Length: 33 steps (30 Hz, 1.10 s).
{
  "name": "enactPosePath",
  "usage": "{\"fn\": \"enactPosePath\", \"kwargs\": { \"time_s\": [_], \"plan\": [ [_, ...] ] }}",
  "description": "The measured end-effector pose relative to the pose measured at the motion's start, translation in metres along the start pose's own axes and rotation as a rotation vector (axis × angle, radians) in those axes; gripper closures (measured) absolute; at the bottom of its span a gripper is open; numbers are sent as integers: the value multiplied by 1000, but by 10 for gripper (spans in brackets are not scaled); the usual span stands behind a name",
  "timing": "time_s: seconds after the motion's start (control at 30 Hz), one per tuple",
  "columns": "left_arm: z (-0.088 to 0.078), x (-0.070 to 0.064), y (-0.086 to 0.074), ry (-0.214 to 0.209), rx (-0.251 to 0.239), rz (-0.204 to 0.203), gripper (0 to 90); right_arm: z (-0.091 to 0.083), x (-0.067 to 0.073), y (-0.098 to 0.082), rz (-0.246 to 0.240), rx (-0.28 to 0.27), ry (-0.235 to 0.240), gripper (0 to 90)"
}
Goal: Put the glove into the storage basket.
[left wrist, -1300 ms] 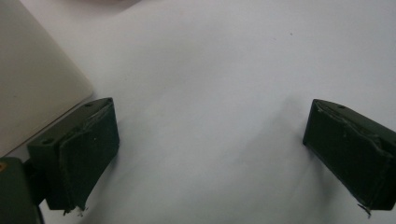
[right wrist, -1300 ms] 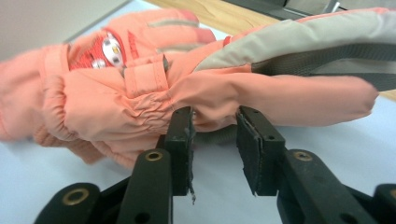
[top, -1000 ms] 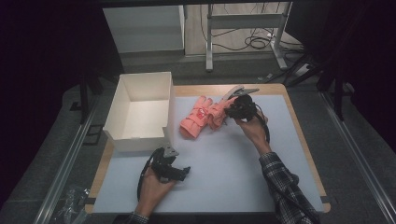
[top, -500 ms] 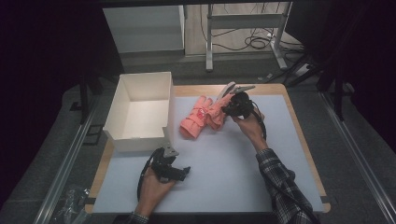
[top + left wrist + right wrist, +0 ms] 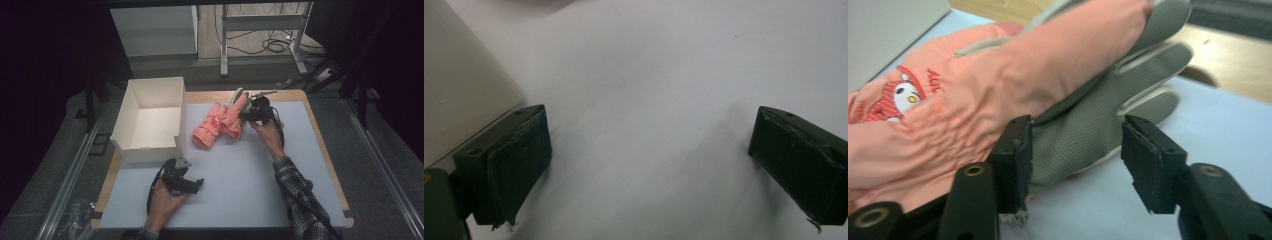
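Note:
A pair of pink gloves (image 5: 219,125) with grey palms lies on the white mat beside the box, their fingers pointing to the far edge. In the right gripper view the top glove (image 5: 1048,75) shows a cartoon print. My right gripper (image 5: 244,114) is at the gloves' right side. Its jaws have just been opening, and the grey palm fabric lies between them (image 5: 1075,155). The left jaw touches the fabric while the right jaw stands off it. My left gripper (image 5: 196,184) rests low on the mat near the front, open, with bare mat between its jaws (image 5: 649,160).
An open white box (image 5: 145,152) stands at the mat's left, its wall close to my left gripper (image 5: 459,100). The wooden table edge (image 5: 320,125) frames the mat. Table legs and cables lie on the floor beyond.
My right gripper has shifted a little left toward the gloves and sunk slightly, and its jaws stand wider. The left hand has not moved.

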<state>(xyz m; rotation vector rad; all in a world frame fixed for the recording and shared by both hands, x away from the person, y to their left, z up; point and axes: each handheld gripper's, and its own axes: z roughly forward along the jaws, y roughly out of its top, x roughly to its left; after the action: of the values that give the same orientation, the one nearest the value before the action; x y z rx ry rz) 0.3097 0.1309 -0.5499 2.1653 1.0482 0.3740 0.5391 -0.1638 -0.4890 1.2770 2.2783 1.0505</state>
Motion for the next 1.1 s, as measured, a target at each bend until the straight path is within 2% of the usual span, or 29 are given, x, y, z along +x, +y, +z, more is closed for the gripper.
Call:
{"fn": "enactPosePath", "kwargs": {
  "time_s": [0.13,0.27,0.3,0.33,0.4,0.43,0.63,0.9,1.1],
  "plan": [
    [0,0,0,-1,-2,-1,35,15,0,-2,59,7,36,456],
    [0,0,0,-1,-2,-2,35,25,-1,-5,119,17,100,623],
    [0,0,0,-1,-2,-2,36,27,0,-7,135,4,109,675],
    [0,0,0,-1,-2,-2,35,28,0,-9,147,-5,110,736],
    [0,0,0,-1,-2,-2,36,28,2,-12,139,-18,89,842],
    [0,0,0,-1,-2,-1,35,27,3,-13,138,-18,77,863],
    [0,0,0,-1,-2,-2,35,14,6,-8,86,-26,35,882],
    [0,0,0,0,1,0,36,-13,9,-3,63,-28,49,883],
    [0,0,0,1,0,4,36,-37,12,-7,53,-24,82,883]
  ]
}}
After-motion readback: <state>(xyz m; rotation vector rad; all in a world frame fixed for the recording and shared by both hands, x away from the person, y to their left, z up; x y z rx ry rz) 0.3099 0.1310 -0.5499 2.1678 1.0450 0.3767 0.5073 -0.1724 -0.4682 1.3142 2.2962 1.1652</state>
